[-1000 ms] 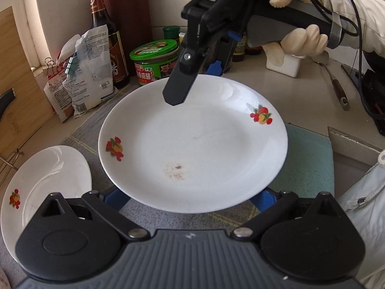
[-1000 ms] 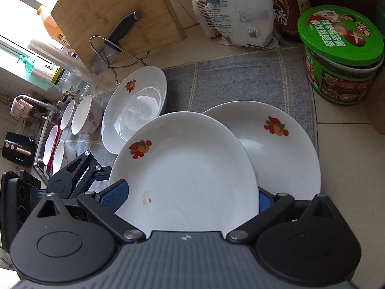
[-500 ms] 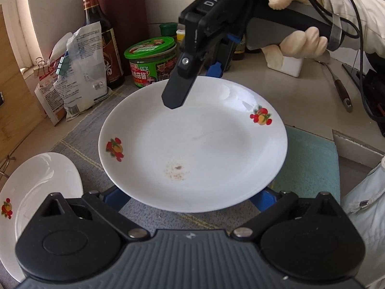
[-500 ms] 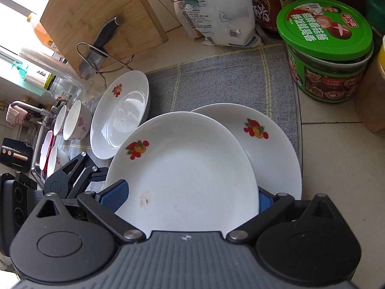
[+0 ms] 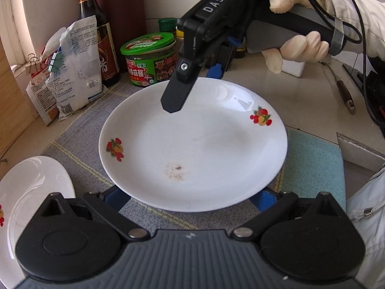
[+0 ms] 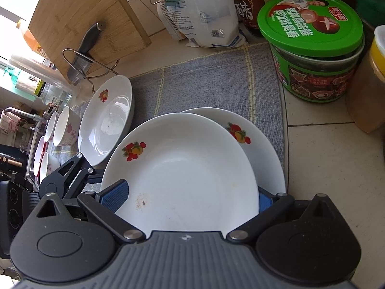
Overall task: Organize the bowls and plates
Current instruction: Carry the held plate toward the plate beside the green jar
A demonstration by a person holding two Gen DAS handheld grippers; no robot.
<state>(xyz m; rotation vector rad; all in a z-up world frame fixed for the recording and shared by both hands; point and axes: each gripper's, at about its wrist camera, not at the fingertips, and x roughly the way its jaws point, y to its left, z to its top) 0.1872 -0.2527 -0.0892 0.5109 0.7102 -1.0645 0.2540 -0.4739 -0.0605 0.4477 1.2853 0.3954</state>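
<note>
Grey woven mat (image 6: pixel 211 79) on tiled worktop (image 6: pixel 332 159), clutter along back wall.

Held plate (image 6: pixel 187 168) logged between both tools, seemingly raised off mat and partly over a second plate (image 6: pixel 264 149) lying on it. Left gripper (image 5: pixel 189 198) at near rim, right gripper (image 6: pixel 189 197) at opposite rim, gloved hand (image 5: pixel 300 48) on its handle. Jaws of both spread wide, rim across blue pads. Could not tell whether pinched or merely propped from below.

Risks, as judged:
- Slip of glazed rim off pads, through uneven motion of the two tools or tilt toward either side.
- Hard clink or chip on lower plate through too fast a descent.
- Skewed stack, given present offset from lower plate.
- Knock against green-lidded tub (image 6: pixel 312 48), near far rim.

Containers:
- Held plate: empty save reddish-brown smear (image 5: pixel 175 171).
- Third plate (image 6: pixel 108 120) at mat edge: empty, faint marks.
- Bowls (image 6: pixel 65 130) beyond it: nothing seen inside.
- Tub: lid on, contents hidden.
- Yellow-capped jar (image 6: pixel 370 84): brownish fill.
- Clipped bag (image 6: pixel 202 12) and dark bottle (image 5: pixel 96 31): closed.
</note>
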